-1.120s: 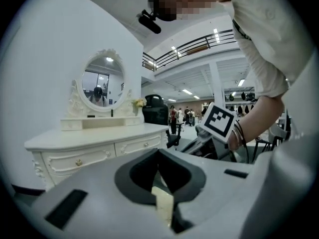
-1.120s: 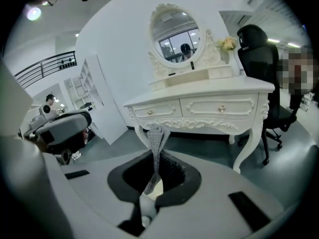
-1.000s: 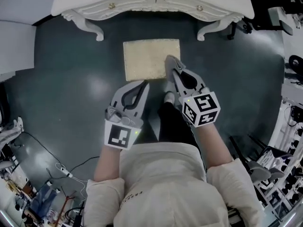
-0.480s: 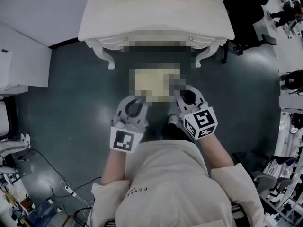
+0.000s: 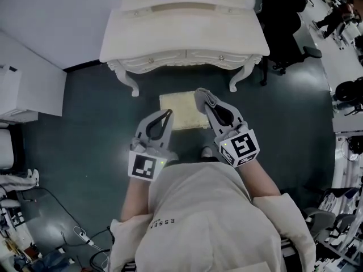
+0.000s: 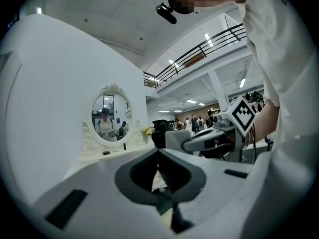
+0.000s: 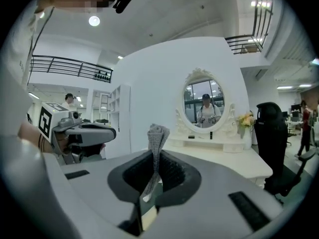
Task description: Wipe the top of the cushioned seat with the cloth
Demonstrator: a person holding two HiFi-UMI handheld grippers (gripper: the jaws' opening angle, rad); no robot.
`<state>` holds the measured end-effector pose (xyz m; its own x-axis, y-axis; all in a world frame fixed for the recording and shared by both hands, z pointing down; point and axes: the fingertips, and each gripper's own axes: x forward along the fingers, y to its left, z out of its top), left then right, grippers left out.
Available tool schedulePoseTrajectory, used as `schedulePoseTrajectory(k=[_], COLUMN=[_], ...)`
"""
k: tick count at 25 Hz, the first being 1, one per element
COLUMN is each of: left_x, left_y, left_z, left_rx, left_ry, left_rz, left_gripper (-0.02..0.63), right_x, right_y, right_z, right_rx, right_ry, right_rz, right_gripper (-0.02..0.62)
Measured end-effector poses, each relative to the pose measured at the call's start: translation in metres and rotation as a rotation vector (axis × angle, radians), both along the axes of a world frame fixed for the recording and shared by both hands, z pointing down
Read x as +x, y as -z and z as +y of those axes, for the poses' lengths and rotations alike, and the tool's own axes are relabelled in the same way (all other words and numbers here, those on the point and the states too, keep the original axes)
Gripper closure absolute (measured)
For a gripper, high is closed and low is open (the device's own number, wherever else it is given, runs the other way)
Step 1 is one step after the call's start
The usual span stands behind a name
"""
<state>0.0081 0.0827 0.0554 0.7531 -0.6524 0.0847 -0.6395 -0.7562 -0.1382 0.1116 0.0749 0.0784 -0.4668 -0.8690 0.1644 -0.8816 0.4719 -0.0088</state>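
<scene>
Over the seat [image 5: 179, 111] edge, the right gripper [image 5: 203, 97] pinches the cloth [image 7: 157, 136].

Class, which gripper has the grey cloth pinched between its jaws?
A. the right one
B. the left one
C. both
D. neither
A: the right gripper is shut on the grey cloth, which sticks up past its jaws; the left gripper is shut on nothing.

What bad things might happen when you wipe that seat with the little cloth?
1. The cloth is only a thin bunched strip pinched in the right gripper, so it might slip out while rubbing.
2. Not much cloth sticks out past the jaws, so the hard tips might scrape the cushioned seat instead of the cloth wiping it.
</scene>
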Motion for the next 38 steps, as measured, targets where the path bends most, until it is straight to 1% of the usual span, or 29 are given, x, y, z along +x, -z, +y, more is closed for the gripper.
schedulePoseTrajectory(k=[3, 9, 14, 17, 20, 26, 33, 38], left_x=[0.002, 0.006, 0.007, 0.008, 0.008, 0.009, 0.014, 0.014], left_y=[0.008, 0.016, 0.017, 0.018, 0.021, 0.019, 0.023, 0.027], left_z=[0.001, 0.000, -0.003, -0.004, -0.006, -0.005, -0.002, -0.002], left_rx=[0.018, 0.020, 0.012, -0.004, 0.005, 0.015, 0.021, 0.014], left_ry=[-0.002, -0.005, 0.000, 0.001, -0.001, 0.000, -0.014, -0.001], left_rz=[-0.006, -0.012, -0.006, 0.005, 0.010, -0.013, -0.015, 0.000], left_gripper=[0.604, 0.604, 0.604, 0.604, 0.604, 0.604, 0.604, 0.604], right_x=[0.003, 0.009, 0.010, 0.014, 0.020, 0.028, 0.030, 0.030], right_y=[0.005, 0.014, 0.017, 0.018, 0.020, 0.023, 0.025, 0.025], right_z=[0.003, 0.008, 0.009, 0.009, 0.008, 0.010, 0.013, 0.013], right_rx=[0.019, 0.060, 0.049, 0.033, 0.018, 0.040, 0.069, 0.077], right_ry=[-0.011, -0.033, -0.037, -0.062, -0.093, -0.110, -0.120, -0.120], right_rz=[0.008, 0.034, 0.057, 0.027, -0.007, 0.001, 0.035, 0.044], right_gripper=[0.568, 0.568, 0.569, 0.569, 0.569, 0.569, 0.569, 0.568])
